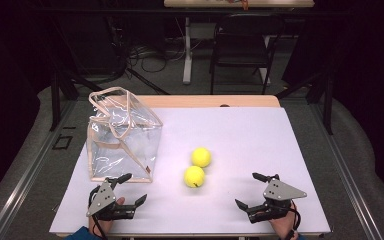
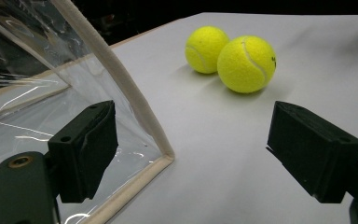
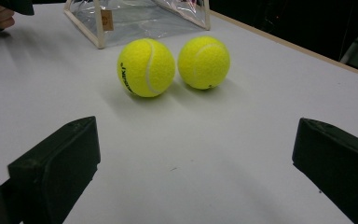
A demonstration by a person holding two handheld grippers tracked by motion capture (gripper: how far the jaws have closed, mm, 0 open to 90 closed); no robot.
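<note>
Two fuzzy yellow tennis balls on a white table mat, with a clear plastic tote bag trimmed in beige binding (image 1: 122,136) as landmark. The nearer tennis ball (image 1: 194,176) lies just off the bag's front right corner; the farther tennis ball (image 1: 201,157) sits touching it or nearly so, on the side away from the person. Both rest free on the white mat (image 1: 260,145), apart from the bag.

The left gripper (image 1: 128,189) hovers just in front of the bag's front edge, jaws spread wide with nothing between them. The right gripper (image 1: 252,191) hangs well to the right of the bag, beyond the balls, jaws likewise at full spread and empty.

Handling, as a judgement: the balls are probably light and springy, their felt giving the pads good friction, yet they roll at a touch. Hold is best taken across the widest part, jaws level on either side. The bag looks thin, floppy and slick; its stiffer bound rim (image 2: 121,84) offers the surest grip for holding the mouth open.
</note>
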